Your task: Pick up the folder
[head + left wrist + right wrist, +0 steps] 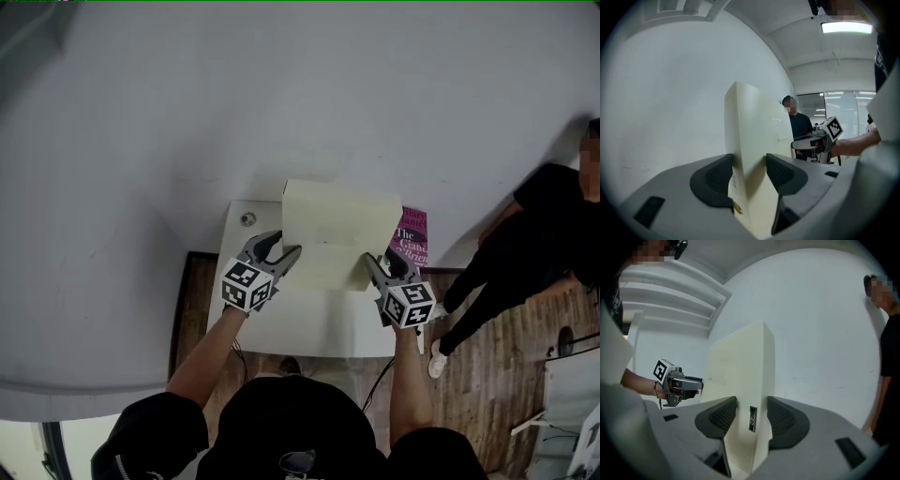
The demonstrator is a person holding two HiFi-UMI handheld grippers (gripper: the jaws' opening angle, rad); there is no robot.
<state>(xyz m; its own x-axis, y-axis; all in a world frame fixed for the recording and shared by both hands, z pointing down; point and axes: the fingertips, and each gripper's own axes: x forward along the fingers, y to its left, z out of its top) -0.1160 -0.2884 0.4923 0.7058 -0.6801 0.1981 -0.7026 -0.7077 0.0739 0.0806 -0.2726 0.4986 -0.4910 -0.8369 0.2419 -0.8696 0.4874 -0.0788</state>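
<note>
The folder [333, 234] is a thick cream box file, held upright over the white table [309, 328] with a gripper on each side edge. My left gripper [286, 255] is shut on its left edge. In the left gripper view the folder [754, 140] fills the gap between the dark pads [717, 176]. My right gripper [375, 272] is shut on the right edge. In the right gripper view the folder's spine [745, 376], with a small label, sits between the jaws of my right gripper [751, 416]. Each gripper view shows the other gripper across the folder.
A magenta book [412, 236] lies on the table just right of the folder. A round cable hole [247, 219] is at the table's far left corner. A person in black [534, 244] stands at the right on the wooden floor. A white wall lies behind the table.
</note>
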